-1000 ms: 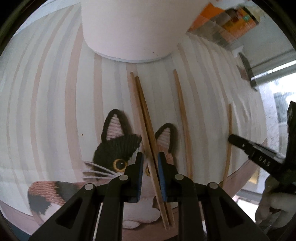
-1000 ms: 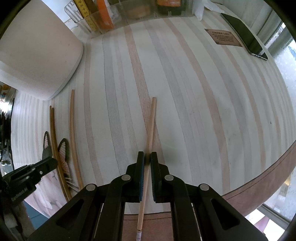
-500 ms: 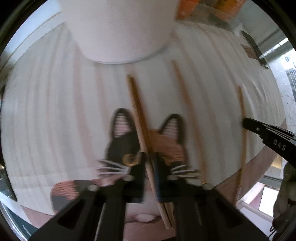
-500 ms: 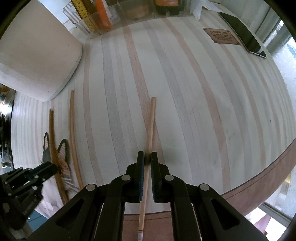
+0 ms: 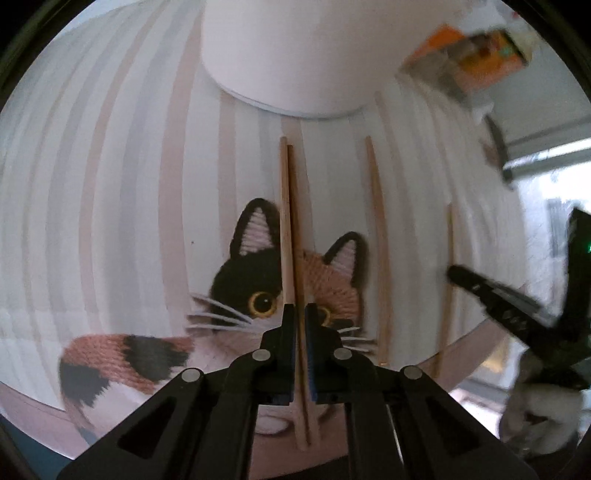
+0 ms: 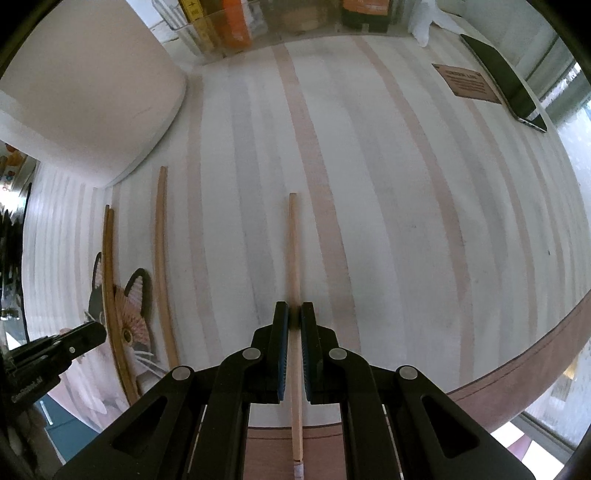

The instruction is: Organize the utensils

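Between your left gripper's (image 5: 300,314) fingers runs a pair of chopsticks (image 5: 290,229), lying side by side and touching; the fingers are pinched narrow on them about halfway along, over the cat-shaped mat (image 5: 258,280) they rest across. Your right gripper (image 6: 294,314) is likewise clamped tight on a single chopstick (image 6: 293,251), which passes straight through the gap and reaches ahead of the fingertips onto the striped tablecloth (image 6: 406,221).

You have four chopsticks in all: the two in your left, the one in your right, and a loose chopstick (image 5: 380,251) lying between those, apart from both, along the right edge of the mat. All four lie roughly parallel. They are slim, plain light-brown sticks; the one in your right has a pale band at its near end.

Beyond the tips stands one big white container (image 5: 295,55). Farther back you have a clear bin (image 6: 229,33) of packets, a brown card (image 6: 467,83) and a dark phone (image 6: 506,88).
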